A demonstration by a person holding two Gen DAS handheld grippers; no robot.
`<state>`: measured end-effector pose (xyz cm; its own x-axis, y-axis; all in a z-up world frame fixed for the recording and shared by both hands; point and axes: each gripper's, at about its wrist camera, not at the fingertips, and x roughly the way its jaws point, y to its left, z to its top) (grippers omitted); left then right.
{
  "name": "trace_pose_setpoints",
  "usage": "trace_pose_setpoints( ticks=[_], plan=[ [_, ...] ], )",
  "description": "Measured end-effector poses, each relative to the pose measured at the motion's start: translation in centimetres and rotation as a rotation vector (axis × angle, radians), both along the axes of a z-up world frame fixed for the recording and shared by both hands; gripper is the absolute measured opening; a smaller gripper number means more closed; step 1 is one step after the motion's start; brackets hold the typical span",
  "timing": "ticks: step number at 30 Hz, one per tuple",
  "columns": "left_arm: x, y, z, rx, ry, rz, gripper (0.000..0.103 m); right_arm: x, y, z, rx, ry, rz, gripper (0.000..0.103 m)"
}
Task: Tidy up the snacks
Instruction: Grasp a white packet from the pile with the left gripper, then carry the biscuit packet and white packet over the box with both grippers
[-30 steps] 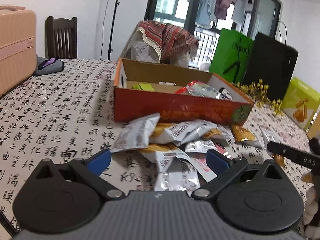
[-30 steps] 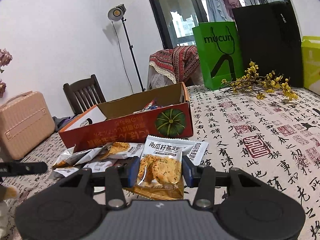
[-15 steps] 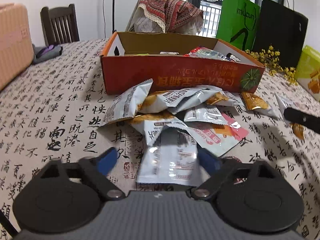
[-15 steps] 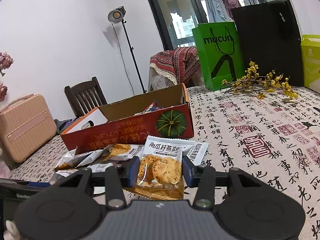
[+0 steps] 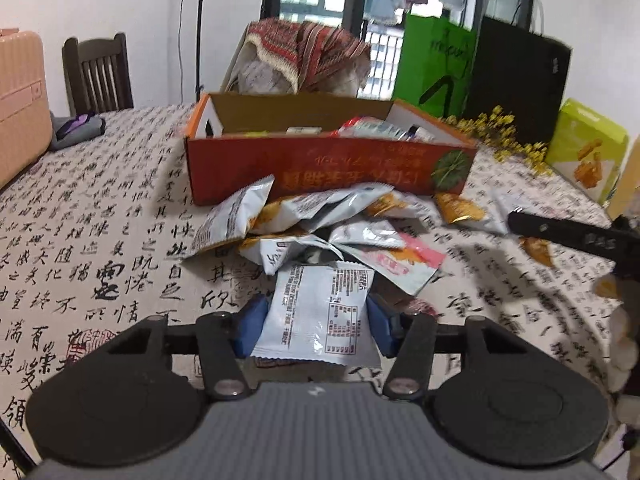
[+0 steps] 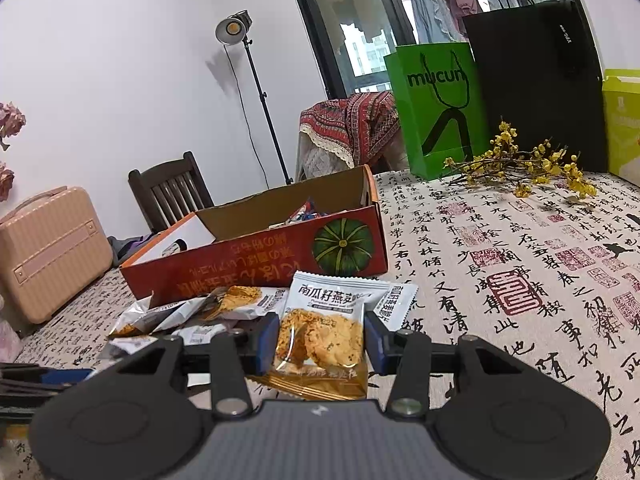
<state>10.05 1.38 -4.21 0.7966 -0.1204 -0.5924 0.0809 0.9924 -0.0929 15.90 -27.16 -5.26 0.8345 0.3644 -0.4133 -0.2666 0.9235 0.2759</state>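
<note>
My left gripper (image 5: 314, 326) is shut on a white snack packet (image 5: 320, 312), back side up, at the near edge of a pile of snack packets (image 5: 320, 224) on the table. Behind the pile stands an open red cardboard box (image 5: 320, 168) with a pumpkin picture and several snacks inside. My right gripper (image 6: 322, 338) is shut on a cookie packet (image 6: 324, 328) with a clear orange window, just in front of the box (image 6: 256, 256). More packets (image 6: 192, 312) lie to its left. The right gripper's finger shows at the right of the left wrist view (image 5: 560, 232).
The table carries a cloth (image 6: 520, 280) printed with calligraphy. A green bag (image 6: 440, 108), a black bag (image 6: 536, 80), a yellow-green box (image 5: 588, 148) and yellow flowers (image 6: 520, 164) stand at the far side. A pink case (image 6: 44, 252) and a chair (image 6: 168, 188) are at the left.
My left gripper moved forward onto the nearest white packet and closed on it, then lifted slightly. My right gripper kept its hold on the cookie packet and barely moved.
</note>
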Motion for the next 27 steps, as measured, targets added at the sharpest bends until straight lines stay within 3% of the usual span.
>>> trace_pose_setpoints(
  ticks=[13, 27],
  plan=[
    [-1.7, -1.4, 4.0, -0.051, -0.180, -0.069, 0.055, -1.2, 0.5, 2.7, -0.025, -0.098, 0.009, 0.045],
    [5.2, -0.3, 8.7, -0.077, -0.283, -0.020, 0.055, 4.0, 1.9, 7.6, -0.051, -0.157, 0.005, 0.045]
  ],
)
